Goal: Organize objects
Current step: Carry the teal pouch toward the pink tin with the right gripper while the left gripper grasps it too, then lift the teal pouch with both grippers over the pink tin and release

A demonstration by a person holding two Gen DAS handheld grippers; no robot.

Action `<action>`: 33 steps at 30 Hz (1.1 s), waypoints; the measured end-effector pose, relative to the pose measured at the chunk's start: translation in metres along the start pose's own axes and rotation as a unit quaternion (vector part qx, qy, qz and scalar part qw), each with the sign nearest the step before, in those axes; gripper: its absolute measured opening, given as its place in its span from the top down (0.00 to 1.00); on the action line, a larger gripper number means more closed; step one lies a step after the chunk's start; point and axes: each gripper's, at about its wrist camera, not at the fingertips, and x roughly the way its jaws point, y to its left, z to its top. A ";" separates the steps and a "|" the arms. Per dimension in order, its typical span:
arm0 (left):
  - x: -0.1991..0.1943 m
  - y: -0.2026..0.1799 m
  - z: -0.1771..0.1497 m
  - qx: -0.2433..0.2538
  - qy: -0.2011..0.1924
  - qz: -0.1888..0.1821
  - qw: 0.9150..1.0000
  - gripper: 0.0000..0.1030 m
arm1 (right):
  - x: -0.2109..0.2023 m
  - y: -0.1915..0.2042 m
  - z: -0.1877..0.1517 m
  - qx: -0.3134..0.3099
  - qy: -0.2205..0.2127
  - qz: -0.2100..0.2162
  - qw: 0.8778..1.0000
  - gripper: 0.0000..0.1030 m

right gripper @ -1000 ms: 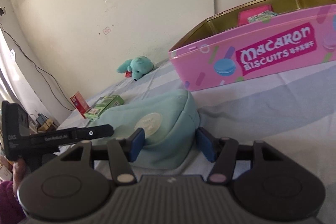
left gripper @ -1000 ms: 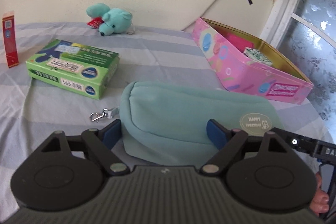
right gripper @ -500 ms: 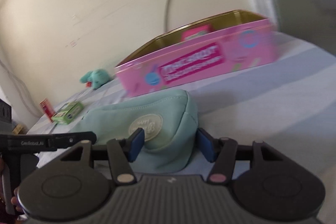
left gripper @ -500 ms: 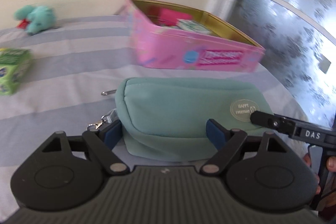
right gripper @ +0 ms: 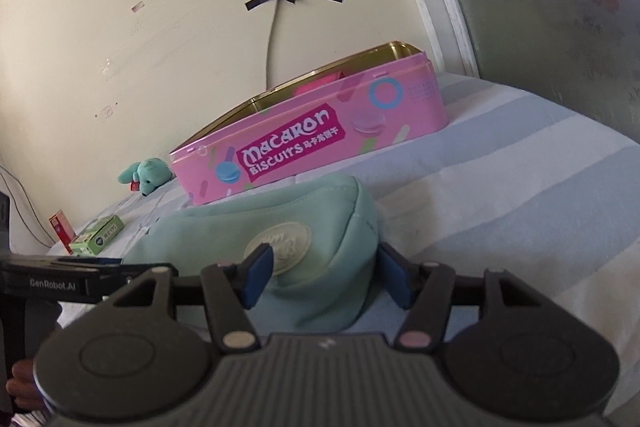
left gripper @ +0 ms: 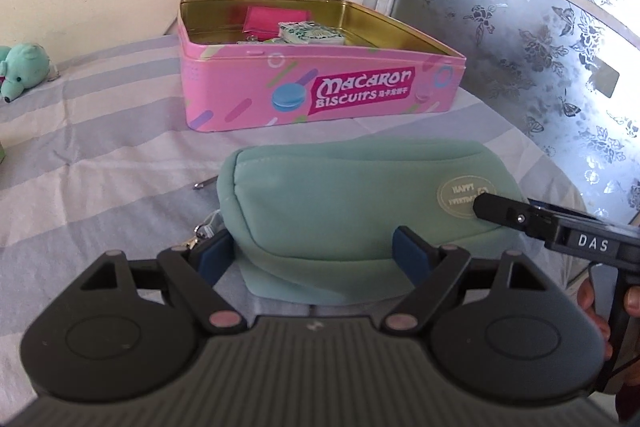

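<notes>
Teal pouch (left gripper: 360, 203) on striped bed (left gripper: 100, 155), just in front of pink tin (left gripper: 320, 95). Left gripper (left gripper: 312, 255) clamped on pouch; right gripper (right gripper: 324, 275) straddling its end, just been opening, grip unclear.

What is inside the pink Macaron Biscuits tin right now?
The pink tin holds a flat pink item and a green-and-white patterned packet in front of it. Its near wall hides the rest of the floor.

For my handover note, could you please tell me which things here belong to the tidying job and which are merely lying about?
In the job:
- teal pouch, gripped by both tools
- pink biscuit tin

Lying about:
- teal plush toy
- green box
- red box
</notes>
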 end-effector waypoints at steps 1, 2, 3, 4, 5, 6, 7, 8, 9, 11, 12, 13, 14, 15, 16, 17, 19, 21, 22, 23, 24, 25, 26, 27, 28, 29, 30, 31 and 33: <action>0.000 0.000 0.000 -0.001 -0.001 0.001 1.000 0.16 | 0.001 0.002 -0.001 -0.007 -0.003 -0.003 1.000 0.40; 0.001 0.000 0.000 -0.001 -0.001 0.002 1.000 0.16 | 0.001 0.005 -0.003 -0.015 -0.006 -0.006 1.000 0.39; 0.000 -0.001 0.000 -0.001 -0.002 0.003 1.000 0.16 | 0.002 0.008 -0.004 -0.023 -0.009 -0.010 1.000 0.37; 0.000 0.000 0.000 -0.001 -0.002 0.002 1.000 0.16 | 0.002 0.009 -0.006 -0.030 -0.012 -0.013 0.999 0.36; 0.000 0.000 0.000 0.000 -0.002 0.002 1.000 0.16 | 0.001 0.011 -0.007 -0.036 -0.015 -0.016 0.999 0.35; 0.000 0.000 -0.001 0.000 -0.003 0.001 1.000 0.16 | 0.001 0.012 -0.008 -0.038 -0.018 -0.018 0.999 0.35; -0.001 0.001 -0.001 0.000 -0.003 0.000 1.000 0.16 | 0.001 0.012 -0.009 -0.038 -0.020 -0.019 0.999 0.35; -0.001 0.001 -0.001 0.000 -0.004 0.000 1.000 0.16 | 0.000 0.012 -0.010 -0.038 -0.021 -0.020 0.999 0.35; -0.001 0.001 -0.002 0.000 -0.005 -0.001 1.000 0.17 | 0.000 0.012 -0.011 -0.039 -0.022 -0.021 0.999 0.35; -0.002 0.002 -0.003 0.001 -0.007 -0.002 1.000 0.18 | 0.000 0.014 -0.011 -0.040 -0.022 -0.026 0.999 0.36; -0.002 0.002 -0.003 0.002 -0.009 -0.003 1.000 0.18 | -0.001 0.016 -0.011 -0.043 -0.020 -0.029 0.998 0.38; -0.002 0.003 -0.003 0.002 -0.010 -0.004 1.000 0.19 | -0.001 0.018 -0.011 -0.045 -0.020 -0.032 0.998 0.40; -0.003 0.003 -0.004 0.002 -0.010 -0.005 1.000 0.19 | -0.002 0.020 -0.011 -0.050 -0.022 -0.034 0.998 0.40; -0.003 0.003 -0.004 0.002 -0.011 -0.005 1.000 0.21 | -0.003 0.023 -0.012 -0.057 -0.026 -0.038 0.997 0.42; -0.005 0.004 -0.003 0.000 -0.011 -0.006 1.000 0.24 | -0.005 0.027 -0.013 -0.064 -0.030 -0.042 0.997 0.43; -0.006 0.005 -0.002 -0.003 -0.011 -0.007 1.000 0.25 | -0.007 0.030 -0.013 -0.070 -0.035 -0.046 0.996 0.45; -0.010 0.009 0.001 -0.016 -0.009 -0.014 1.000 0.25 | -0.013 0.034 -0.012 -0.073 -0.054 -0.049 0.995 0.49; -0.013 0.012 0.005 -0.028 -0.012 -0.020 0.999 0.26 | -0.019 0.039 -0.007 -0.080 -0.074 -0.047 0.993 0.50; -0.016 0.012 0.008 -0.029 -0.016 -0.020 0.999 0.26 | -0.021 0.043 -0.004 -0.088 -0.082 -0.048 0.992 0.50; -0.019 0.012 0.012 -0.028 -0.022 -0.018 0.999 0.26 | -0.023 0.046 -0.001 -0.096 -0.089 -0.048 0.990 0.50; -0.022 0.011 0.016 -0.027 -0.029 -0.016 0.999 0.26 | -0.024 0.049 0.002 -0.102 -0.097 -0.048 0.989 0.50; -0.025 0.010 0.021 -0.024 -0.036 -0.016 0.999 0.26 | -0.025 0.051 0.007 -0.105 -0.105 -0.047 0.988 0.50; -0.027 0.009 0.026 -0.021 -0.042 -0.015 0.999 0.26 | -0.026 0.051 0.011 -0.104 -0.111 -0.044 0.987 0.50; -0.030 0.008 0.031 -0.017 -0.048 -0.015 0.999 0.26 | -0.027 0.052 0.016 -0.104 -0.118 -0.042 0.987 0.50; -0.032 0.006 0.035 -0.013 -0.053 -0.013 0.998 0.26 | -0.027 0.053 0.020 -0.103 -0.124 -0.041 0.986 0.50; -0.033 0.005 0.039 -0.008 -0.058 -0.012 0.998 0.26 | -0.028 0.053 0.024 -0.102 -0.129 -0.039 0.986 0.50; -0.034 0.003 0.043 -0.005 -0.062 -0.009 0.998 0.26 | -0.028 0.053 0.028 -0.101 -0.134 -0.038 0.985 0.50; -0.035 0.002 0.047 -0.001 -0.066 -0.008 0.998 0.26 | -0.028 0.053 0.031 -0.102 -0.138 -0.038 0.984 0.50; -0.036 0.000 0.055 0.005 -0.073 -0.005 0.997 0.26 | -0.027 0.054 0.039 -0.106 -0.147 -0.037 0.983 0.50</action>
